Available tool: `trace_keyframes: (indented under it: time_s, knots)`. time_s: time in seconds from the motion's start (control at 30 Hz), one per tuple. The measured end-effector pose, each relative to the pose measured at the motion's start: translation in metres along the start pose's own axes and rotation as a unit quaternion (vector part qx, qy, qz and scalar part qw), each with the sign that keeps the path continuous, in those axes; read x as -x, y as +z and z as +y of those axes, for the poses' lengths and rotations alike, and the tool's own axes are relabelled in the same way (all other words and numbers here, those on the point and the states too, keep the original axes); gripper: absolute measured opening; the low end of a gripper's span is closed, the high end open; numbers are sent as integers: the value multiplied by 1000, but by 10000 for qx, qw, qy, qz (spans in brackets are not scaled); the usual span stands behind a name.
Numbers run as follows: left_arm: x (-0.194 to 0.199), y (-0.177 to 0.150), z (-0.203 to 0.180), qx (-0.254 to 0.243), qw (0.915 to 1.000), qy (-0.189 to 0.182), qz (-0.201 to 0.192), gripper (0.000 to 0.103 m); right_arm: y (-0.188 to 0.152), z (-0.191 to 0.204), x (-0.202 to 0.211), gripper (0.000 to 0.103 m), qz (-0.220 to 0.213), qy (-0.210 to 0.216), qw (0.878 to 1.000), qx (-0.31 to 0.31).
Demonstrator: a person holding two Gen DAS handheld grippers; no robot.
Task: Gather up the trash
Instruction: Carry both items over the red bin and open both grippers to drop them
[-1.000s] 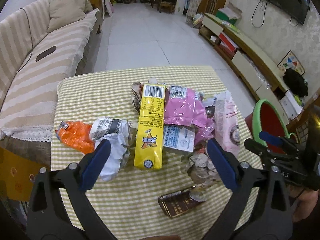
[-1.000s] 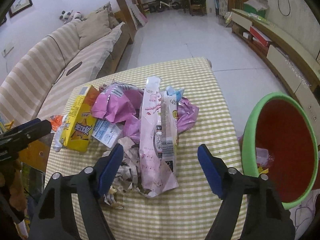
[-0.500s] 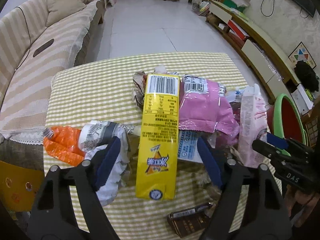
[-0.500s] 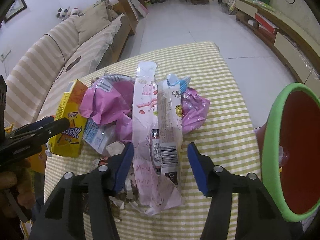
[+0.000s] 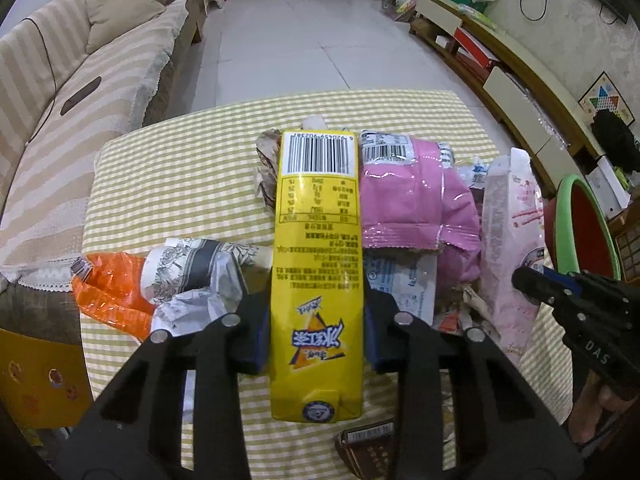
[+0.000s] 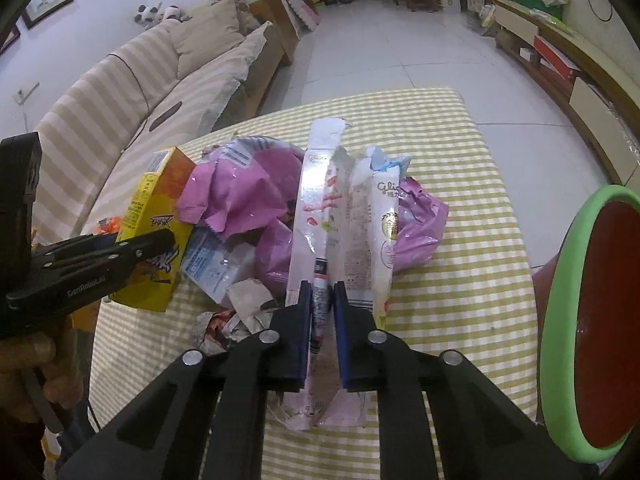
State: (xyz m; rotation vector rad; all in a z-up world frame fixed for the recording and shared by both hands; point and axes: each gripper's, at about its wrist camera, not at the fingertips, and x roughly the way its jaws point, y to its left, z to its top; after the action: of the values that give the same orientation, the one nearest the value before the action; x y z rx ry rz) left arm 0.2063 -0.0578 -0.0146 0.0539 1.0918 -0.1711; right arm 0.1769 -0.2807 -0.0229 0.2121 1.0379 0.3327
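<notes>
Left tongs [image 5: 316, 330] are closing, their blue pads pressing both sides of a yellow carton [image 5: 316, 264]: tall, barcode at its far end, lying mid-worktop [image 5: 180, 184] on checked cloth. Right tongs [image 6: 322, 312] pinch a pale pink wrapper [image 6: 316, 216], long and creased, at its near end. Pink bag [image 5: 416, 200] lies between them; green-rimmed bin [image 6: 560, 312] stands at right.

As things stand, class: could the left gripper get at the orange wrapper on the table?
Probably not yet. The left gripper is closing on the yellow carton, so its jaws are occupied. The orange wrapper lies just to its left, with nothing covering it except crumpled paper at one edge.
</notes>
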Motion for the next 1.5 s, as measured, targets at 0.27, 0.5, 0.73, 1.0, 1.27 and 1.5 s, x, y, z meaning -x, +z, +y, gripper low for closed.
trace_keyframes:
  time_s: [0.27, 0.5, 0.73, 1.0, 1.27, 1.5]
  knots:
    - [32, -3, 1, 38, 9994, -11, -333, 34, 0, 6, 36, 9, -344, -25, 9994, 18]
    - [72, -13, -1, 146, 9977, -91, -652, 34, -6, 15, 73, 9, -641, -63, 9979, 99]
    - [108, -25, -14, 116, 9957, -245, -885, 34, -17, 23, 110, 9, -960, -53, 9952, 166]
    - [133, -28, -32, -50, 9941, -261, -1055, 34, -23, 13, 134, 9, -1158, -50, 9932, 89]
    - [144, -23, -70, -328, 9913, -435, -1201, 34, -34, -20, 170, 9, -1416, -243, 9895, -184]
    - [135, -12, -118, -667, 9877, -738, -1209, 34, -41, -64, 197, 9, -1588, -496, 9846, -542]
